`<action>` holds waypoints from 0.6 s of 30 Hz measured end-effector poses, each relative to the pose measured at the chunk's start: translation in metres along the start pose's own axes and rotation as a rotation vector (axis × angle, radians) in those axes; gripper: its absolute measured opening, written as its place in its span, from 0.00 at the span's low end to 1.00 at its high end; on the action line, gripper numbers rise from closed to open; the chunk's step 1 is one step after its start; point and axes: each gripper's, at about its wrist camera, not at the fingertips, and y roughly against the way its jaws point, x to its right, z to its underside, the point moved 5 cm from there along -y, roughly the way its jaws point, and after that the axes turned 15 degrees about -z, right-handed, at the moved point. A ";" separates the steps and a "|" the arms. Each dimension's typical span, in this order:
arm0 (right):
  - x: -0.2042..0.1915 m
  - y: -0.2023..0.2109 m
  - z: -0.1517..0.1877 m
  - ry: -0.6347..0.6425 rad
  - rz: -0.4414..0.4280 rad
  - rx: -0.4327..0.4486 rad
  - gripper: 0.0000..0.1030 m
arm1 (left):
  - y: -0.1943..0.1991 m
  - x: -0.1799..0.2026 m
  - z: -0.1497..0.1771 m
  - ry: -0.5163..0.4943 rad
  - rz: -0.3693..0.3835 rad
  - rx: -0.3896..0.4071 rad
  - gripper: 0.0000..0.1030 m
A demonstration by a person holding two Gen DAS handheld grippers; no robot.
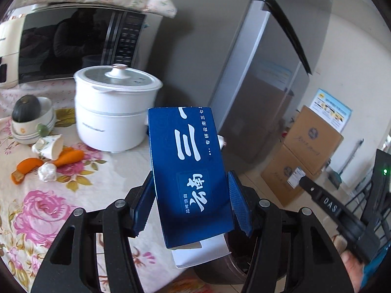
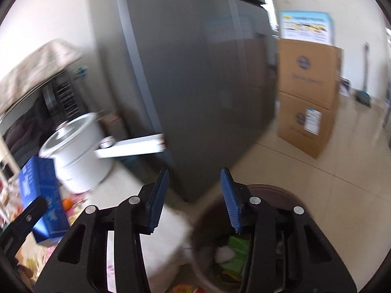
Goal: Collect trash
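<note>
My left hand-held gripper (image 1: 191, 205) has its two blue pads about half apart, and they squeeze the sides of a blue box (image 1: 189, 171) with white writing. The box sticks out in front of the hand-held gripper and leans a little to the left. A white flap hangs out of its near end.

Ahead and to the left of this hand-held gripper is the worktop (image 1: 48, 210) with a flowery cloth. A white pot (image 1: 114, 107) with a lid stands on it. Further left I see a stack of bowls (image 1: 33, 122) with a dark green squash on top, a tipped paper cup (image 1: 50, 146), carrots (image 1: 68, 157) and a crumpled white wad (image 1: 47, 172). Behind them is a microwave (image 1: 73, 46). To the right stands a grey fridge (image 1: 264, 78), with cardboard boxes (image 1: 305, 151) past it.

My right hand-held gripper (image 2: 194, 200) has nothing between its pads, which stand part way apart. Just under it and a little to the right is a brown trash bin (image 2: 281, 195) on the floor, with green and white bits inside. The picture is blurry here.
</note>
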 end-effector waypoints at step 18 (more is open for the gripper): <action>-0.003 0.021 0.056 0.342 -0.170 -0.356 0.89 | 0.029 -0.034 0.014 -0.008 0.011 -0.041 0.56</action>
